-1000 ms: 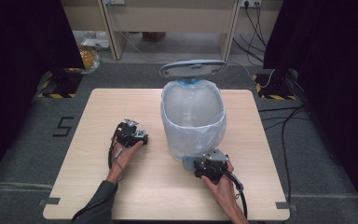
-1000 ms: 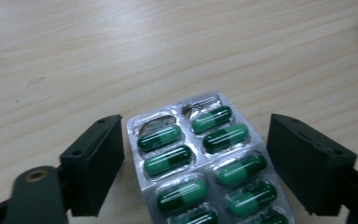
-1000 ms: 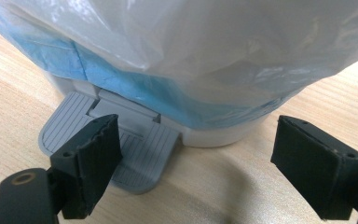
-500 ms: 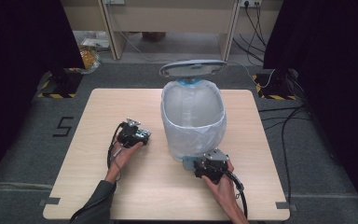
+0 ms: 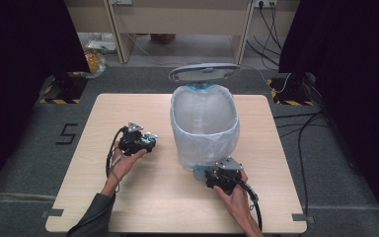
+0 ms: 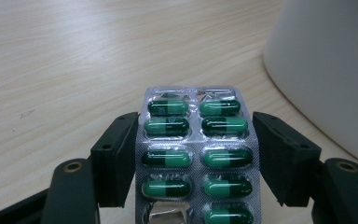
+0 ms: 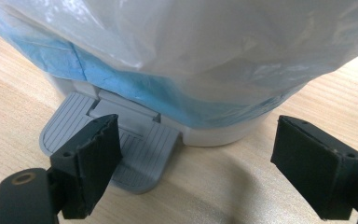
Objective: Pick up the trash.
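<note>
Left gripper (image 6: 193, 154) clamps a silver blister pack of green capsules (image 6: 196, 158); right gripper (image 7: 209, 163), jaws apart, holds the grey pedal (image 7: 109, 144) down; slipping off it could drop the bin's lid (image 5: 205, 73).

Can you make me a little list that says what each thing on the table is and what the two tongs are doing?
table: light wood
bin: white pedal bin lined with a clear bag, lid up
pedal: grey, ribbed, at the foot of the bin
pill pack: silver blister strip with green capsules
left tongs: closed on the pill pack's two edges, beside the bin
right tongs: jaws spread, one jaw pressing on the pedal, nothing between them
hands: one on each tongs, left hand
</note>
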Demonstrator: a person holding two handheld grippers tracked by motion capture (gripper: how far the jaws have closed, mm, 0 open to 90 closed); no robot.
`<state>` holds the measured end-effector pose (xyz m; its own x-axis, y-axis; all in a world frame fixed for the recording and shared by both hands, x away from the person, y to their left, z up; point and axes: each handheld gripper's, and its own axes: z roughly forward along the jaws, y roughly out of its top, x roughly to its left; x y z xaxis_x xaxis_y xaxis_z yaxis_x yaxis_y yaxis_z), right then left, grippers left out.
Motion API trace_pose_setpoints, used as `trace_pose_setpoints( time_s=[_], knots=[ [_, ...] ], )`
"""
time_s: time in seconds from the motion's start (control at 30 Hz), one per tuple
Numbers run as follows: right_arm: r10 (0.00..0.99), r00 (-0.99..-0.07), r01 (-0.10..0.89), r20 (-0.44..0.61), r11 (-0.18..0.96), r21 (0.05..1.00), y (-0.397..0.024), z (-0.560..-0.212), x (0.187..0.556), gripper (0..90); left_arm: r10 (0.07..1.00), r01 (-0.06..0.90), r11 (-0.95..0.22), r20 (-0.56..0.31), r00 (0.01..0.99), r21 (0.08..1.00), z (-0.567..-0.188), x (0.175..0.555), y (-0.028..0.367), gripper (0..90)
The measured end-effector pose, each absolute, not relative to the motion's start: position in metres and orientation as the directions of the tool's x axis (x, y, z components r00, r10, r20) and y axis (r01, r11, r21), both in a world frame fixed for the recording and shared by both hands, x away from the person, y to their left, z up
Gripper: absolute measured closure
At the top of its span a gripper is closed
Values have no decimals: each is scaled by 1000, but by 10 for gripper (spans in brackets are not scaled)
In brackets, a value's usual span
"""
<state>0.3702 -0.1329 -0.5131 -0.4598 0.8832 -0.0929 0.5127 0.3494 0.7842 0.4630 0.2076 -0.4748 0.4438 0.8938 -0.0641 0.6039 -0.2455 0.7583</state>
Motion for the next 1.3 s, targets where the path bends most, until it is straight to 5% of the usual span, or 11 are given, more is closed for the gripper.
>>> trace_pose_setpoints(
  time_s=[1.3],
  knots=[
    [882, -461, 511, -95, 352, 784, -134, -513, 371, 155, 817, 490, -230, -107, 567, 841, -382, 425, 220, 338]
  ],
)
